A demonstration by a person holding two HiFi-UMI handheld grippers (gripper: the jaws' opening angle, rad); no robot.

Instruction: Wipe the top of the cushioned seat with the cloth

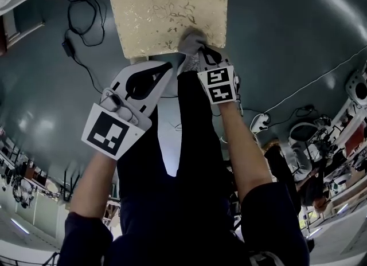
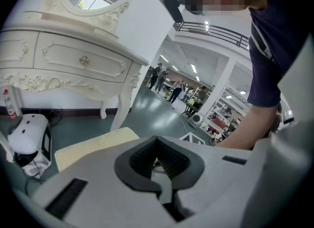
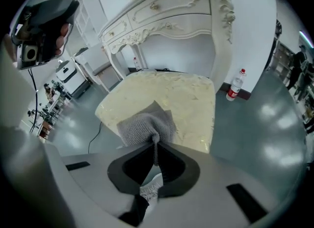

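Note:
The cushioned seat [image 1: 160,10] is cream with a gold leaf pattern and lies at the top of the head view. A grey knitted cloth [image 1: 192,39] rests on its near right part. My right gripper [image 1: 199,53] is shut on the cloth's near end. In the right gripper view the cloth [image 3: 146,123] bunches out from the closed jaws onto the seat [image 3: 184,99]. My left gripper [image 1: 170,65] hangs just off the seat's near edge, shut with nothing in it. The left gripper view shows the seat [image 2: 93,144] beyond its tips.
A white carved dressing table [image 3: 171,11] stands behind the seat, with a water bottle [image 3: 236,90] by its leg. Black cables [image 1: 80,35] and a white device [image 2: 30,137] lie on the dark floor to the left. People stand far off in the hall [image 2: 176,90].

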